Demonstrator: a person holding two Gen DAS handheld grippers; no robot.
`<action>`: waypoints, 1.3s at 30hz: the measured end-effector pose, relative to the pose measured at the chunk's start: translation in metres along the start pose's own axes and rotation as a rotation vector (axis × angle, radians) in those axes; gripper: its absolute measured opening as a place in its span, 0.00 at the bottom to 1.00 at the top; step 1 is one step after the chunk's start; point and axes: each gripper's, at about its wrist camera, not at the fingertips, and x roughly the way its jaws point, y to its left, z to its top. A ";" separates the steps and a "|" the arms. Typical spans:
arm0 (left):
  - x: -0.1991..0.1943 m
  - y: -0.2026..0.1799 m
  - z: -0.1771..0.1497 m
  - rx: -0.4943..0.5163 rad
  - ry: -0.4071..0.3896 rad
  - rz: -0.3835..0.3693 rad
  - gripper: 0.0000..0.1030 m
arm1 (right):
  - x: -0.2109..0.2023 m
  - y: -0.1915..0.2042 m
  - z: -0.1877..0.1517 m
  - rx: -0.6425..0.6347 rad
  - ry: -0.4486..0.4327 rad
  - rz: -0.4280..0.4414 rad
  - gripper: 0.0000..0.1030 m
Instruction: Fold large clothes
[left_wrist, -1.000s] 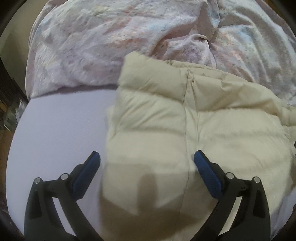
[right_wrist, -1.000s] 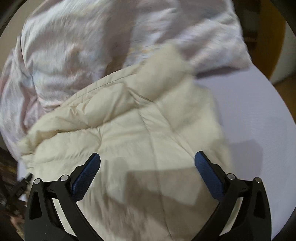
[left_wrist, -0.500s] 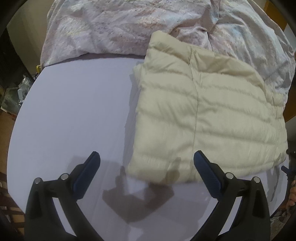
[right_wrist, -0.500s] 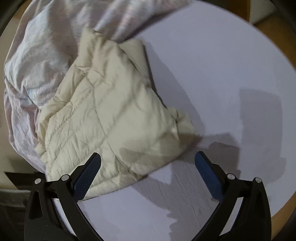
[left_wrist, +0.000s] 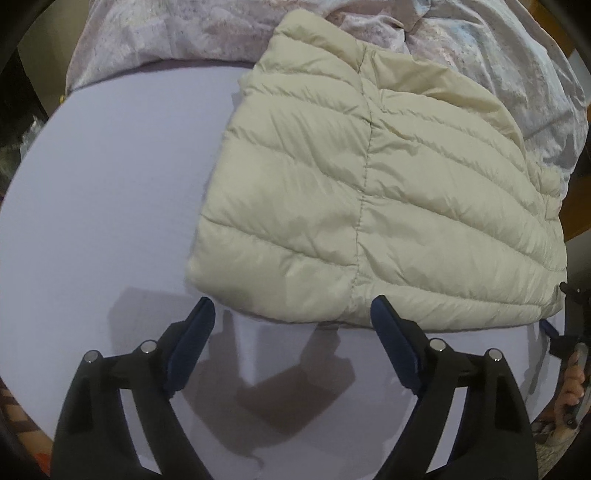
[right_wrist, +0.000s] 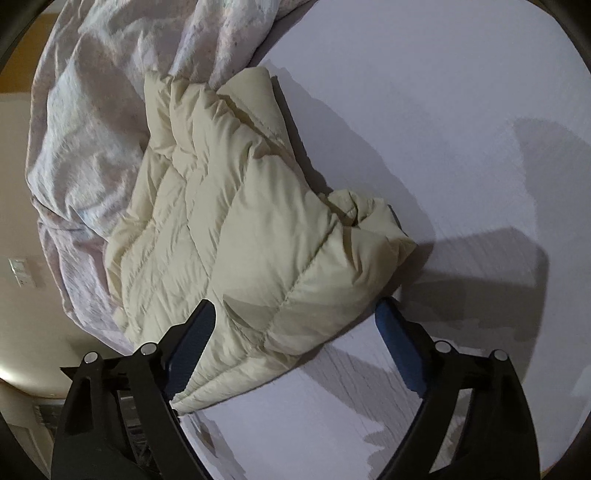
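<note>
A cream quilted puffer jacket (left_wrist: 369, 184) lies folded into a rough rectangle on a round lavender table (left_wrist: 110, 184). My left gripper (left_wrist: 291, 317) is open and empty, hovering just in front of the jacket's near edge. In the right wrist view the same jacket (right_wrist: 240, 229) lies bunched at its right corner. My right gripper (right_wrist: 295, 317) is open and empty, above the jacket's near corner. The right gripper and the hand holding it also show at the right edge of the left wrist view (left_wrist: 569, 332).
A crumpled pale pink patterned cloth (left_wrist: 184, 33) is heaped at the far side of the table, behind and partly under the jacket; it also shows in the right wrist view (right_wrist: 92, 129). The table edge (right_wrist: 554, 406) curves close on the right.
Both grippers have pulled back from over the jacket toward its near edge. The jacket now lies flat and folded; both grippers stay open.
</note>
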 end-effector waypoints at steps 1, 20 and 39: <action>0.002 0.000 0.001 -0.008 0.000 -0.003 0.83 | 0.001 0.000 0.000 0.000 -0.003 0.002 0.85; -0.004 0.040 0.009 -0.202 -0.115 -0.102 0.28 | 0.010 0.020 -0.008 -0.110 -0.060 -0.064 0.41; -0.060 0.109 -0.037 -0.264 -0.171 -0.033 0.15 | 0.023 0.060 -0.090 -0.343 0.071 -0.028 0.25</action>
